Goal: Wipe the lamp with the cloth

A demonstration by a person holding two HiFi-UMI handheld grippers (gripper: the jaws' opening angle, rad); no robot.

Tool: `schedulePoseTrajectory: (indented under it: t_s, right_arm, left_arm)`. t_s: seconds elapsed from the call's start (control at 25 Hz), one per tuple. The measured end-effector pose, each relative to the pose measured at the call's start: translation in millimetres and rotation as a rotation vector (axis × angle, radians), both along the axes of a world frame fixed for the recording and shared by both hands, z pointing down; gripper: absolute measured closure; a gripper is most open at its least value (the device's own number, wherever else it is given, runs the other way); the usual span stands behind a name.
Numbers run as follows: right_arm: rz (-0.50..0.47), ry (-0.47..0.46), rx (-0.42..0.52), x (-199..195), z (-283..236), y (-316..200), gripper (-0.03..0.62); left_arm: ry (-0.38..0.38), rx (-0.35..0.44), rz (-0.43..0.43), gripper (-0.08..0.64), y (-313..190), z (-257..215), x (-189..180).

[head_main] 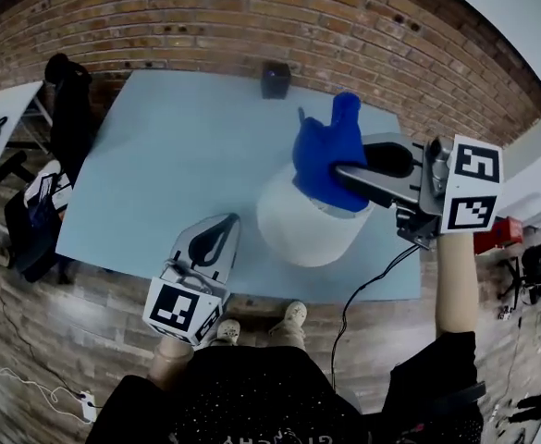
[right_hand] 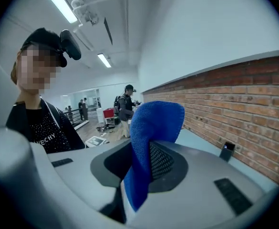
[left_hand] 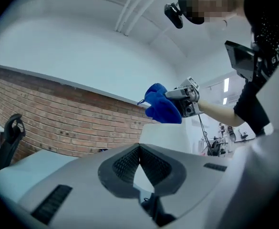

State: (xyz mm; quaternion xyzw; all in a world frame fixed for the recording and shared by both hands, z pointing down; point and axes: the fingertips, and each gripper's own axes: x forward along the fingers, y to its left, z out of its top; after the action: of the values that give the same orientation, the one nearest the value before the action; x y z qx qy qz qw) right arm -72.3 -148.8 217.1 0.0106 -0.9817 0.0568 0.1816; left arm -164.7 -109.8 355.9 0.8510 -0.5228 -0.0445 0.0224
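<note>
- A person stands at a pale blue table (head_main: 150, 155) before a brick wall, a two-jaw gripper in each hand. A white-shaded lamp (head_main: 298, 225) stands near the table's front edge.
- The right gripper (head_main: 353, 176) is clamped on a blue cloth (head_main: 330, 151). In the right gripper view the fabric (right_hand: 153, 123) fills the gap between the pads and folds over above them.
- The left gripper (head_main: 222, 229) carries nothing. Its own view shows the left gripper (left_hand: 139, 149) with its tips pressed together and no object between them.
- Key relation: in the head view the lamp lies at about 7 o'clock from the right gripper's tips, directly under the cloth. The cloth overlaps the shade's rim on its 1 o'clock side.
- From the left gripper view the cloth (left_hand: 160, 109) hangs at the top of the shade (left_hand: 164, 133). Whether the two are touching cannot be told.
- The right gripper is clearly the nearer one, while the left gripper sits at about 8 o'clock of the lamp, just beside the shade.
- The lamp stands upright with its long axis vertical and the shade's top facing the camera. The cloth's long axis runs roughly 12 to 6 o'clock, with a loose lobe pointing to 12.
- Judgement: the wipe looks about to start or just under way, calling for a downward press toward 7 o'clock and a sweep round the shade.
- A small dark box (head_main: 275, 79) sits at the table's far edge, well apart from the work.
</note>
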Motion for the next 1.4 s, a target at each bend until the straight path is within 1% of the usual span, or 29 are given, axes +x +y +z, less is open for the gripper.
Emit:
schedulePoseTrajectory:
  t_s: [0.12,0.24,0.32,0.4,0.48,0.64,0.8,0.96,1.08,1.2,1.4]
  right_arm:
    - [0.125,0.005,0.067,7.8,3.5,12.2,0.512]
    - [0.236,0.042,0.174,10.1,14.2,24.5,0.512]
    - [0.281,0.061,0.228,9.6,24.8,35.0,0.512]
    - [0.325,0.055,0.251,9.3,35.3,41.6,0.512]
    - [0.373,0.039,0.249,11.2,45.6,44.5,0.512]
    - [0.425,0.027,0.242,11.8,67.0,51.0,0.512]
    - [0.457,0.003,0.275,11.4,81.5,55.4,0.512]
    - [0.467,0.038,0.321,10.0,101.9,62.8,0.512]
    - [0.473,0.057,0.295,11.2,126.6,68.5,0.512]
    - [0.488,0.051,0.217,13.5,152.8,72.5,0.512]
    - [0.497,0.089,0.08,17.2,207.1,83.7,0.512]
  left_arm:
    - [0.018,0.016,0.072,0.551,6.8,2.0,6.7]
    - [0.032,0.013,0.109,0.551,12.2,3.9,9.9]
    - [0.037,0.017,0.123,0.552,17.3,2.6,12.5]
    - [0.037,0.021,0.131,0.551,24.0,1.4,14.2]
    - [0.041,0.019,0.135,0.552,30.4,1.4,15.9]
    - [0.045,0.009,0.138,0.551,37.5,5.8,15.2]
    - [0.068,-0.025,0.138,0.552,38.0,15.9,14.1]
    - [0.063,-0.044,0.143,0.552,39.3,22.5,16.3]
    - [0.054,-0.049,0.145,0.551,40.5,26.0,16.2]
    - [0.054,-0.051,0.136,0.552,39.0,26.7,13.5]
    - [0.048,-0.051,0.12,0.551,37.5,27.5,11.5]
